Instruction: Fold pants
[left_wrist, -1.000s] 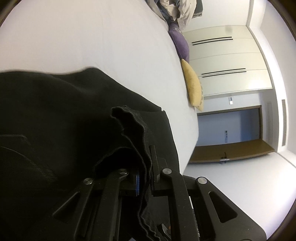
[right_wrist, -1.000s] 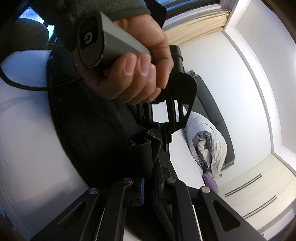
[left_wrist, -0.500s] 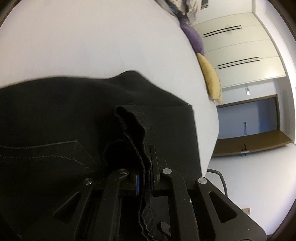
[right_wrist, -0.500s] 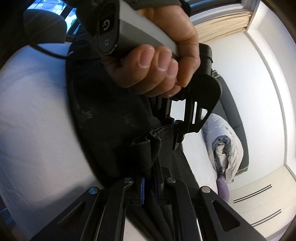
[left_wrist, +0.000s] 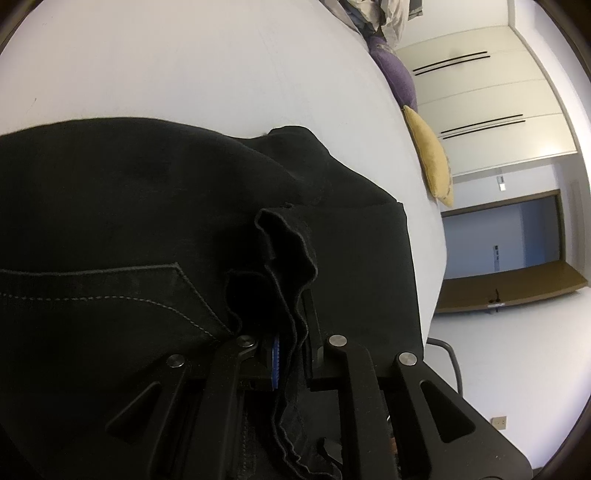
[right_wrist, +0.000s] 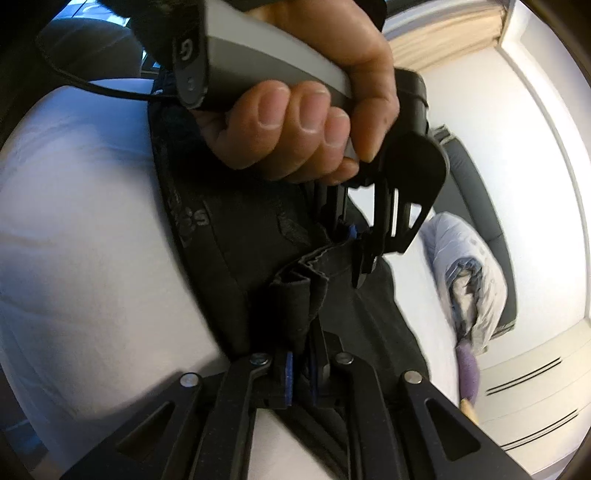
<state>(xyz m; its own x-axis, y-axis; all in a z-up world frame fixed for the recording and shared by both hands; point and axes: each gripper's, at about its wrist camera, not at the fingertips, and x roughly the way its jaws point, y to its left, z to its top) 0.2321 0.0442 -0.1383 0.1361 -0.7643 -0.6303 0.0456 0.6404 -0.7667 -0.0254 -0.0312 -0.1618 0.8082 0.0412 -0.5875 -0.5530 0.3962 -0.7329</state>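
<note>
White bed underneath, black pants spread across it. I've got the stacked hem edges pinched tight in the left gripper and the right gripper. I want both hands level, lowering together, so the edges land square.

wrist views close, angled down; shared pants

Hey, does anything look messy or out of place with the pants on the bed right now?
Mostly fine. The black pants lie fairly flat on the white bed, both grippers shut on a bunched edge. One corner pokes past the top layer's edge, so the layers are not quite aligned. Nothing looks torn or spilled.
</note>
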